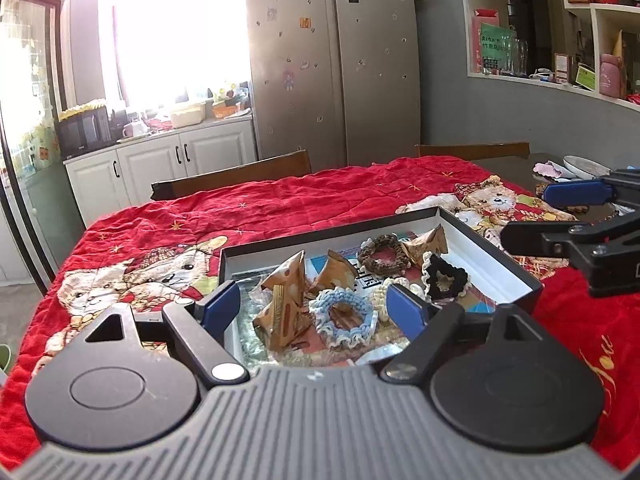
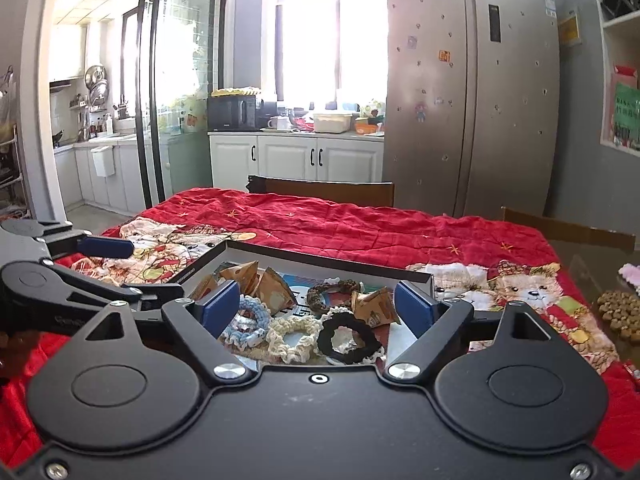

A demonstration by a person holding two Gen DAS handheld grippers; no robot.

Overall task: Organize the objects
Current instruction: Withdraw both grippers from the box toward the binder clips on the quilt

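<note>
Both jaws spread wide, empty: left gripper (image 1: pixel 316 306) and right gripper (image 2: pixel 318 308) above shallow box (image 1: pixel 490 258). Inside box: blue scrunchie (image 1: pixel 344 318), black scrunchie (image 2: pixel 348 338), triangular packets (image 1: pixel 286 280).

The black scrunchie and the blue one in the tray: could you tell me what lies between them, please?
A cream scrunchie lies between the blue scrunchie and the black scrunchie, clearest in the right wrist view.

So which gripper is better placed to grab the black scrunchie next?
Probably the right gripper: the black scrunchie lies almost centred between its open fingers, whereas it sits off to the side of the left gripper.
</note>
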